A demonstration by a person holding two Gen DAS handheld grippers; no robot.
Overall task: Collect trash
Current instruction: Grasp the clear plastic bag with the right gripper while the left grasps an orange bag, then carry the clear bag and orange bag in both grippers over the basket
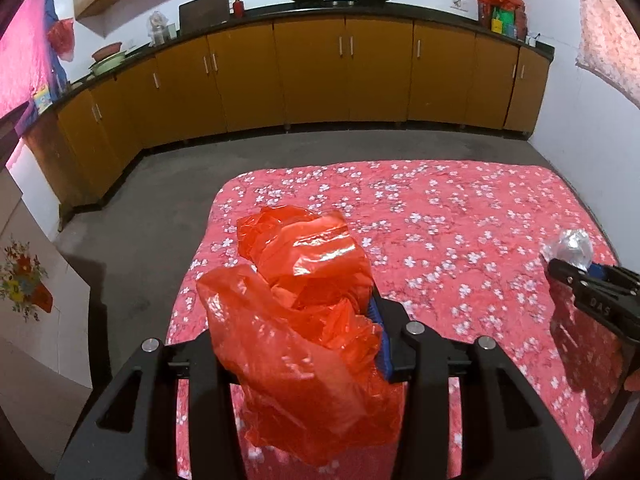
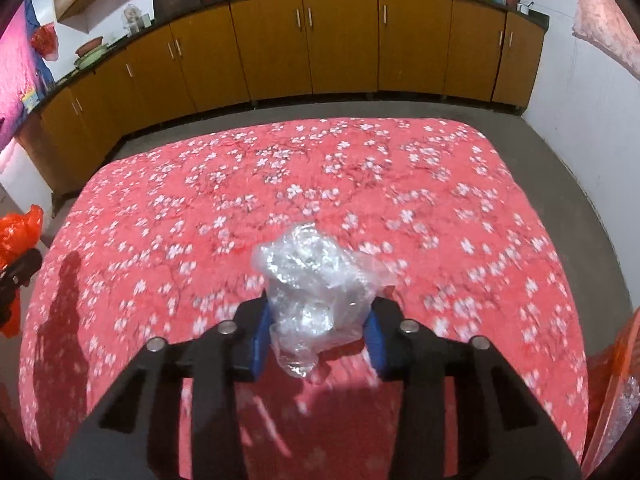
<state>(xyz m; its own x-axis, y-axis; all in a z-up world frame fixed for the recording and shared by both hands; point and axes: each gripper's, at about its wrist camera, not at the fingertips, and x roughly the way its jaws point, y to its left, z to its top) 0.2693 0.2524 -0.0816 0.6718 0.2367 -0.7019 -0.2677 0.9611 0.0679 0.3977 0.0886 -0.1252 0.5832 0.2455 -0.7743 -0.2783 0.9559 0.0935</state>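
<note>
A crumpled red plastic bag [image 1: 304, 280] fills the jaws of my left gripper [image 1: 296, 332], which is shut on it just above the table's left side; the bag hides the left finger. In the right wrist view that bag [image 2: 16, 228] and the left gripper [image 2: 20, 268] show at the far left. My right gripper [image 2: 318, 320] is shut on a wad of clear plastic film [image 2: 316, 276], its blue pads pressing both sides. From the left wrist view the wad [image 1: 570, 246] and the right gripper [image 1: 584, 276] sit at the right edge.
The table wears a red cloth with white blossoms [image 2: 280, 168]. Grey floor [image 1: 168, 200] surrounds it, with yellow-brown cabinets [image 1: 312, 72] beyond. A white wall [image 2: 580, 140] stands close on the right. An orange-red bag-like thing [image 2: 612, 360] sits at the lower right.
</note>
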